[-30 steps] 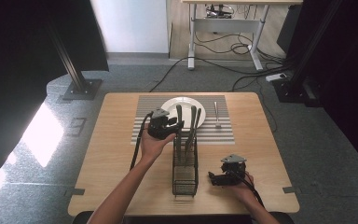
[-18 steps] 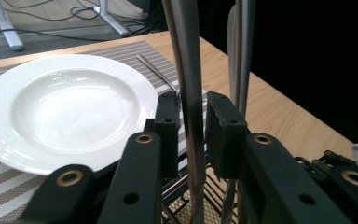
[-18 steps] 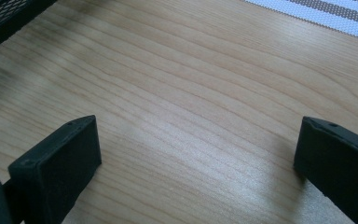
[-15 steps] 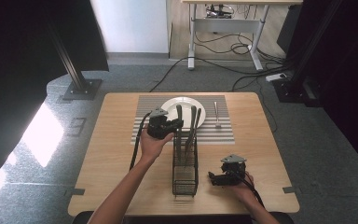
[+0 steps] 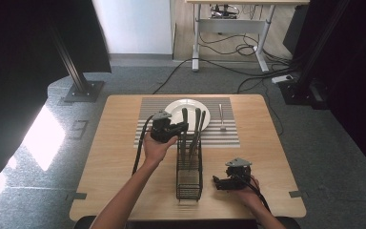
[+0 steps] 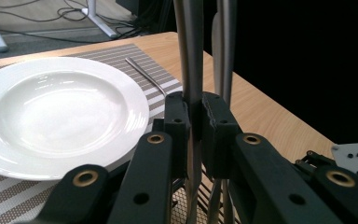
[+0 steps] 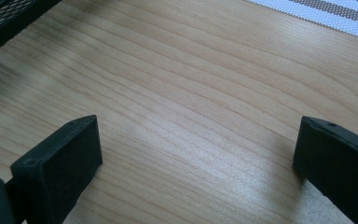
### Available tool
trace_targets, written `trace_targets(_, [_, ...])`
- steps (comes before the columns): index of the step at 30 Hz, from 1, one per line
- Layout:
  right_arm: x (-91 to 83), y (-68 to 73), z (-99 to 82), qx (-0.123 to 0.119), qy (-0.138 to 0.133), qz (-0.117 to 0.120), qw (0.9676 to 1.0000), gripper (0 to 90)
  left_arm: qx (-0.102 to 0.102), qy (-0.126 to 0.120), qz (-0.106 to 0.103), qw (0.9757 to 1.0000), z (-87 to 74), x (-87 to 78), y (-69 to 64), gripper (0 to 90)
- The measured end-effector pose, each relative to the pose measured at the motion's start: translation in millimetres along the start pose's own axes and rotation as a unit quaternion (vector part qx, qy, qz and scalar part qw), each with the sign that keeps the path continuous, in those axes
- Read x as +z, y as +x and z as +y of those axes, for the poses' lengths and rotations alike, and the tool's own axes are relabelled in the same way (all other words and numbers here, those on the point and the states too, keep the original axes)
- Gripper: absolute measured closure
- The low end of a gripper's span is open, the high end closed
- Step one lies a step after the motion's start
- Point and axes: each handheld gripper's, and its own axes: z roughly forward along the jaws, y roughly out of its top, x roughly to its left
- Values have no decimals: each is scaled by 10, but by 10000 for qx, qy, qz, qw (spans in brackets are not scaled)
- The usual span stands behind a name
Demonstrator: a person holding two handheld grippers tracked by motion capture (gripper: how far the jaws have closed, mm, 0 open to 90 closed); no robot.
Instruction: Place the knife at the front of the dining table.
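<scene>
Several grey metal utensils stand in a black wire caddy point(image 5: 189, 167) at the table's middle. My left gripper point(image 5: 184, 127) reaches in from the left at the caddy's far end, and its jaws have just been closing. In the left gripper view my left gripper point(image 6: 193, 119) is shut on one upright utensil handle point(image 6: 189, 51), with a second handle point(image 6: 226, 42) just behind. The white plate point(image 5: 187, 110) lies beyond on the striped placemat point(image 5: 224, 136). My right gripper point(image 5: 218, 182) rests on the wood right of the caddy. In its own view the right gripper point(image 7: 196, 149) stands wide open with nothing between its pads.
One more utensil point(image 5: 221, 117) lies on the placemat right of the plate, also seen as a thin utensil point(image 6: 144, 74) past the plate's rim. A caddy corner point(image 7: 4, 14) shows at upper left of the right gripper view. Cables trail over the table's near side.
The left gripper's jaws have drawn in on the utensil handle. Both hands have stayed where they were.
</scene>
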Motion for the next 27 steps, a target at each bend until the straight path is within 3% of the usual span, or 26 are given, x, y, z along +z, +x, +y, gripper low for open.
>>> trace_targets(10, [-1,0,-1,-25,3,14,10000,11,10,-10,-4,10000,8,-11,-21,825])
trace_targets(18, [-2,1,-1,-39,5,23,10000,11,144,-120,-45,9998,92,-74,-103,835])
trace_targets(27, [-5,4,-3,-44,10,40,10000,11,365,-443,-31,9983,292,-319,-181,832])
